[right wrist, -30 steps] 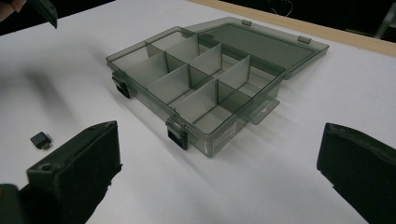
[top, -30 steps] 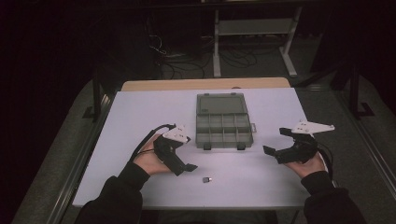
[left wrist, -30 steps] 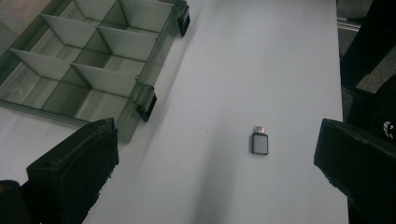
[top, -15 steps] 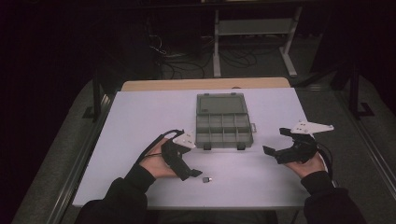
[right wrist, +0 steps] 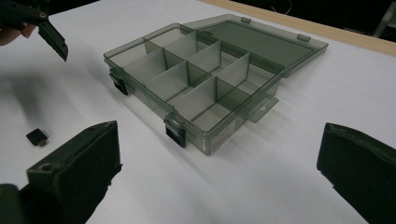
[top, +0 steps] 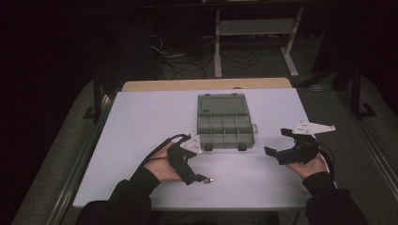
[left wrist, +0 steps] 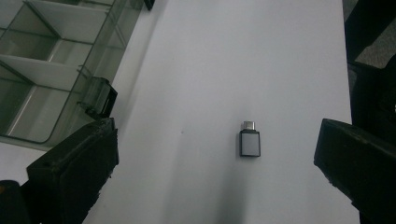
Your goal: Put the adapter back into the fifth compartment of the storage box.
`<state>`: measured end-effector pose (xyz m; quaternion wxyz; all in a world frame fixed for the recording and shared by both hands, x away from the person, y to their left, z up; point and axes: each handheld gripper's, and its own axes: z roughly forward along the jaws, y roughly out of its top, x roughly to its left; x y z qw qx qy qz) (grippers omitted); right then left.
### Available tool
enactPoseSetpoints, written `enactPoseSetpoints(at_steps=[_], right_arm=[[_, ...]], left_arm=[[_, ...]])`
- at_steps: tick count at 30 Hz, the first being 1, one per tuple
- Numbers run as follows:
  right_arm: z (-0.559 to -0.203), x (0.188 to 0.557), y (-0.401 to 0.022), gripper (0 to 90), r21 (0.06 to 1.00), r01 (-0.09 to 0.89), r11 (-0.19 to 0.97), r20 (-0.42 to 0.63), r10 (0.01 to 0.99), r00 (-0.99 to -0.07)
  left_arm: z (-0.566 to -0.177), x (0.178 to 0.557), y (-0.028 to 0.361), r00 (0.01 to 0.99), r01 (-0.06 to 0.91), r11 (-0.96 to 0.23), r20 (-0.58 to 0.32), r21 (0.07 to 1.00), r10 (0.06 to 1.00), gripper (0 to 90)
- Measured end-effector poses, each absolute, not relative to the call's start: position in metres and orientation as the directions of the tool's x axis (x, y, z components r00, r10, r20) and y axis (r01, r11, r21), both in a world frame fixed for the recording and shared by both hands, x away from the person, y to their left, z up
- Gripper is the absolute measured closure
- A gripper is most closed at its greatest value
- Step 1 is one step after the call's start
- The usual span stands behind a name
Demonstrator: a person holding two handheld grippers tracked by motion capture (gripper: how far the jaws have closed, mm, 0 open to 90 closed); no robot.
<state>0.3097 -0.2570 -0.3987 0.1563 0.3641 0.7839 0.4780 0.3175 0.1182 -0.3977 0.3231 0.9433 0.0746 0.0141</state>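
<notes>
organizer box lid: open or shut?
Open. The box has its lid laid back flat on the table, and its compartments look empty.

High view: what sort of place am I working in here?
Probably a lab or workshop test station, not a home. A white table holds a compartment box and a small USB adapter; behind it, on a dark floor, lie loose cables by a metal rack.

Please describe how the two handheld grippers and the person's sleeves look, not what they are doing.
Both the left gripper and the right gripper are black with two thick, blocky jaws. Each carries a pale grey three-cornered plate on top. A thin black cable loops from the left one. The person wears dark long sleeves.
</notes>
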Motion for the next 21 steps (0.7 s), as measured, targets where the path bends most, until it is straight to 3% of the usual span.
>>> enactPoseSetpoints(at_steps=[21], right_arm=[[-0.399,0.310,-0.257,0.0,0.863,0.421,0.281,0.101,0.719,-0.688]], left_arm=[[-0.416,0.304,0.095,0.995,0.100,-0.817,-0.042,0.567,0.093,0.0]])
